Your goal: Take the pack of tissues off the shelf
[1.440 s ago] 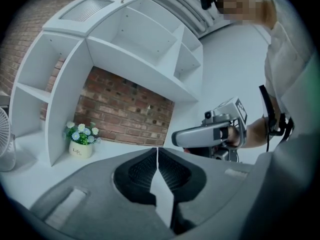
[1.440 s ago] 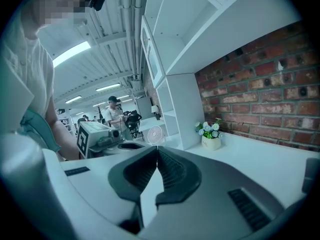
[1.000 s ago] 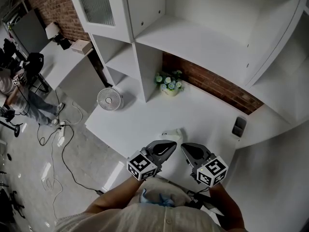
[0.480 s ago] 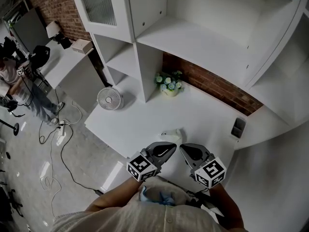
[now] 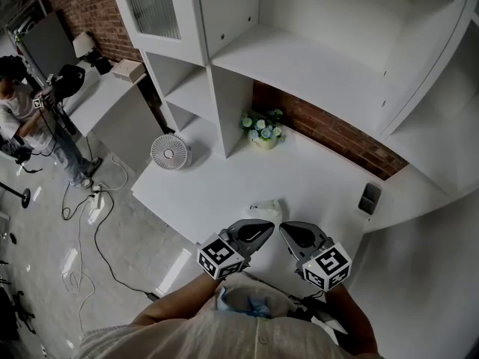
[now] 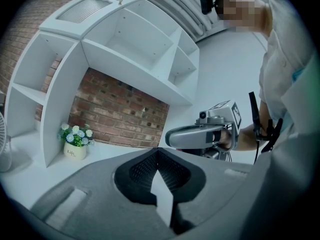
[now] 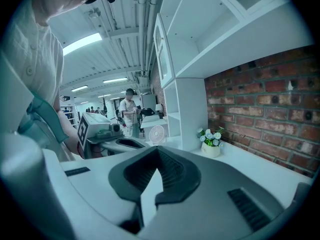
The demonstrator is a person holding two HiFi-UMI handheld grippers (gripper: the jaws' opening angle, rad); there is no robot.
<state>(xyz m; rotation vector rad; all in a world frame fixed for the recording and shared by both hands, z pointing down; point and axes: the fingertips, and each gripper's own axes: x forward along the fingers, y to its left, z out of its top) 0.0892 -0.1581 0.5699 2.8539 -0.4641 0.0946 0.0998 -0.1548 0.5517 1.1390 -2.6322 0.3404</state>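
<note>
White desk [image 5: 314, 178] under brick-backed shelves [image 5: 299, 58] carries the pack of tissues [image 5: 268, 209], just ahead of the left gripper [image 5: 266, 225] and right gripper [image 5: 285, 230], both with fingers together, empty. It looks light, soft, crushable; best pinched gently across its body.

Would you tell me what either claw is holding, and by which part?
Nothing: the left claw and right claw are both shut and empty.

Small pale object [image 5: 267, 209], identity unclear
</note>
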